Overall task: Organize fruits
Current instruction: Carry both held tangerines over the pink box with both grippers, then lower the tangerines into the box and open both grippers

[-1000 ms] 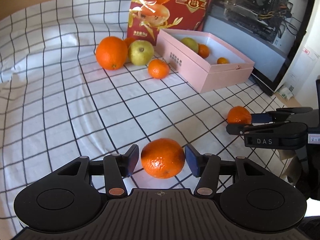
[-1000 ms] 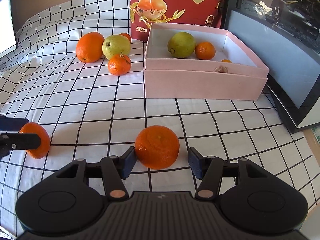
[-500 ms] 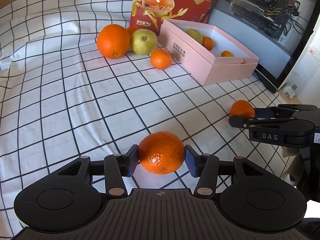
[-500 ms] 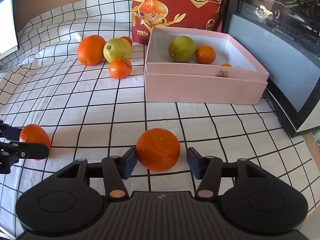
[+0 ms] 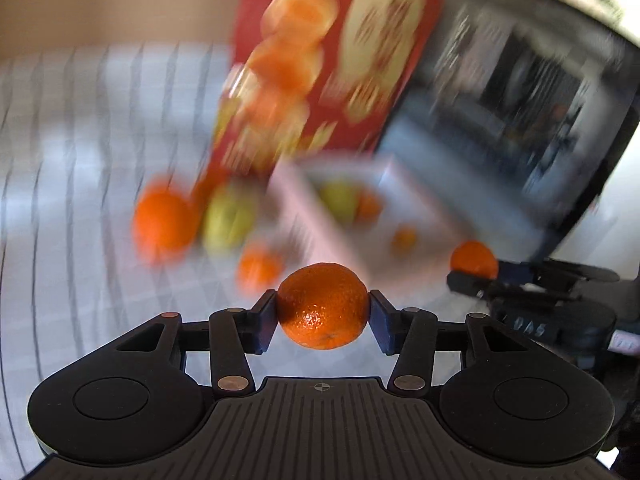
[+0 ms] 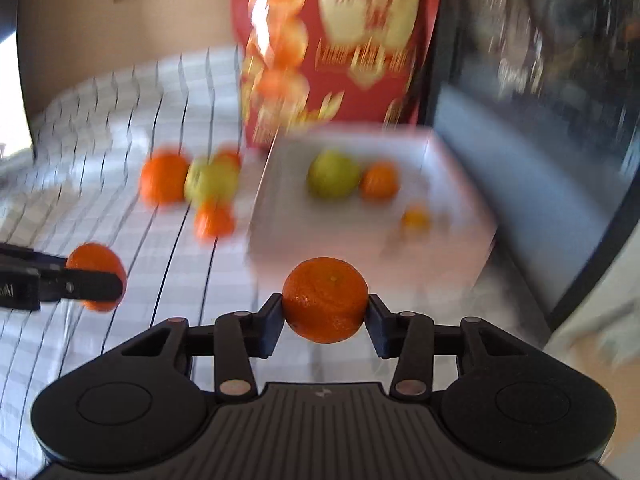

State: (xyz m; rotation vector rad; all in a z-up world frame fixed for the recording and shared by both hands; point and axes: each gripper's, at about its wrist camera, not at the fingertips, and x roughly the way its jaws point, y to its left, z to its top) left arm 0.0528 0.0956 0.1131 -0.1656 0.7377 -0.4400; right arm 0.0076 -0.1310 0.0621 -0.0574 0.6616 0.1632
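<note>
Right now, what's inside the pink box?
Inside the pink box: a green fruit, an orange beside it and a smaller orange fruit. The near wall hides the floor behind it.

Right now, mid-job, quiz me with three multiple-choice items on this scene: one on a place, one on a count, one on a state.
1. Where does the red bag stand?
A. behind the pink box
B. inside the pink box
C. lying flat in front of the box

2. How many fruits lie in the pink box?
A. none
B. three
C. six

3. What is the left gripper doing?
A. hanging empty
B. holding a green fruit
C. holding an orange between its fingers

Answers:
1. A: the bag rises upright past the box's far wall.
2. B: a green fruit, an orange one and a small orange one show inside, blurred.
3. C: both fingers press the left orange; the right gripper likewise pinches the right orange, its jaws closing.
</note>
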